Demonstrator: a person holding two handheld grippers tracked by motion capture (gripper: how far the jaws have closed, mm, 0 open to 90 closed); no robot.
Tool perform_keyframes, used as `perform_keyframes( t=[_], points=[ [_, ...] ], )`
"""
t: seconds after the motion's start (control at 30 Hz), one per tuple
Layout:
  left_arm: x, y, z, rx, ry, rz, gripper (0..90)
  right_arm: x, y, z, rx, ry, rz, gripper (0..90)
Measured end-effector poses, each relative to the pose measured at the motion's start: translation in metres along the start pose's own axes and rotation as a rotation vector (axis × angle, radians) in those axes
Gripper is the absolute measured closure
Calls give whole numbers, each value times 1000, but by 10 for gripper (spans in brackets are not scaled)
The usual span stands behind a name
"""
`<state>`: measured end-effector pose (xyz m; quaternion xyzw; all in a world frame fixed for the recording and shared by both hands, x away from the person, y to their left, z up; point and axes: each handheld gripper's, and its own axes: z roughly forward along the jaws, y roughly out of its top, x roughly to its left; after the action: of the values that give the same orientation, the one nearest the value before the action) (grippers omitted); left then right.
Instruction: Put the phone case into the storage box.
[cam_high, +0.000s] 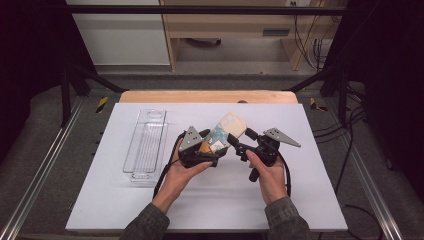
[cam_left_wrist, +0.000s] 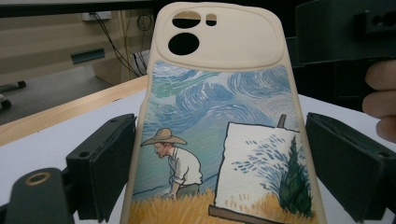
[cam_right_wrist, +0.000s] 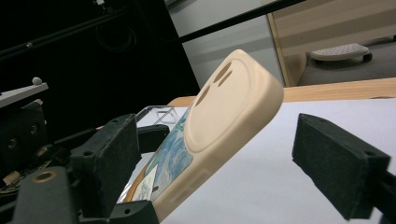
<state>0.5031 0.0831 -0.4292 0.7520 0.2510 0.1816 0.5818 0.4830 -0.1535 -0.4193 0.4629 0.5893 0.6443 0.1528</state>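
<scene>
- The phone case (cam_high: 226, 132) is lifted off the white worktop (cam_high: 310, 200), at the centre of the high view, between the two grippers.
- Left gripper (cam_left_wrist: 219, 175): its fingers (cam_left_wrist: 109, 163) close on the case's long edges, holding its lower end.
- Right gripper (cam_right_wrist: 243, 163): its fingers (cam_right_wrist: 338, 161) stand open around the camera end, one touching, the other clear.
- The case looks light, soft and bendy, not fragile; take it across the rims, not the flexing back.
- A clear plastic tray (cam_high: 146, 145) lies left of centre.

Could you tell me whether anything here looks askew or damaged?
Nothing looks damaged. The phone case is held tilted above the table between the left gripper and right gripper, as handling would leave it. The clear tray lies straight.
</scene>
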Motion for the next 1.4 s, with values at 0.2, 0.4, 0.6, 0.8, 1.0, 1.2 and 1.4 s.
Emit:
perform_keyframes(
  t=[0.2, 0.4, 0.6, 0.8, 1.0, 1.2, 1.4],
  points=[
    [-4, 1, 0, -9, -11, 12, 108, 2, -1, 3, 7, 20, 6, 272],
    [-7, 2, 0, -17, -16, 19, 108, 1, 0, 3, 5, 48, 39, 364],
    [-9, 2, 0, -18, -19, 20, 107, 0, 2, 2, -2, 64, 71, 500],
    [-10, 1, 0, -18, -22, 20, 107, -1, 2, 1, 5, 73, 71, 580],
    [-10, -1, 1, -14, -27, 15, 105, -2, 3, 0, -3, 104, 88, 730],
    [-11, -6, 3, -9, -32, -2, 104, 2, 2, 0, -3, 153, 93, 792],
    [-11, -7, 3, -11, -34, -4, 104, 5, 3, -1, 5, 151, 56, 794]
  ],
)
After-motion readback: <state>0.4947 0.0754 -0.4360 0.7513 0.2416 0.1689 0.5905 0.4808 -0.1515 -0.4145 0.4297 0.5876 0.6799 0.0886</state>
